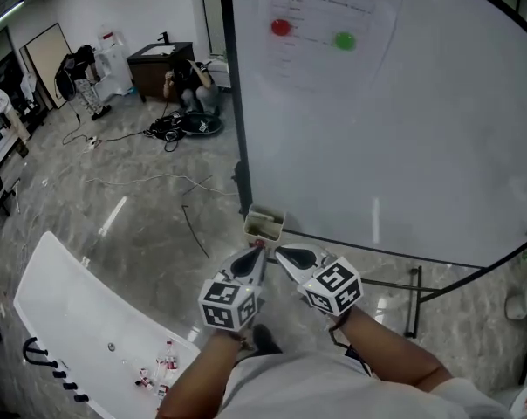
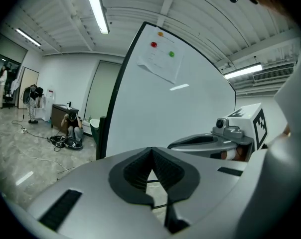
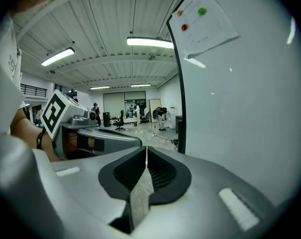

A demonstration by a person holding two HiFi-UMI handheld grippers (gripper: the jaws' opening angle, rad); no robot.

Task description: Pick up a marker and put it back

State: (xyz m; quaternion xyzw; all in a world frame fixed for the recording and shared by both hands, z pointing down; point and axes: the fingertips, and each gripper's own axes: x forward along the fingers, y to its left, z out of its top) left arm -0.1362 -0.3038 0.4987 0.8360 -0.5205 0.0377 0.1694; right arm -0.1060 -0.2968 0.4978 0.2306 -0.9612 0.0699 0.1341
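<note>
No marker shows clearly in any view. A small beige holder box (image 1: 263, 223) hangs at the whiteboard's (image 1: 394, 129) lower left corner. My left gripper (image 1: 259, 248) and right gripper (image 1: 281, 253) are held side by side just below that box, tips pointing at it. In the left gripper view the left gripper (image 2: 151, 149) has its jaws closed tip to tip with nothing between them. In the right gripper view the right gripper (image 3: 146, 148) is likewise shut and empty. Each gripper sees the other beside it: the right gripper (image 2: 210, 142) and the left gripper (image 3: 103, 133).
A sheet of paper (image 1: 325, 7) with a red magnet (image 1: 281, 27) and a green magnet (image 1: 344, 40) is on the board. A white table (image 1: 63, 312) with small items (image 1: 157, 372) stands lower left. Cables (image 1: 141, 182) lie on the floor; a person (image 1: 192, 84) crouches far back.
</note>
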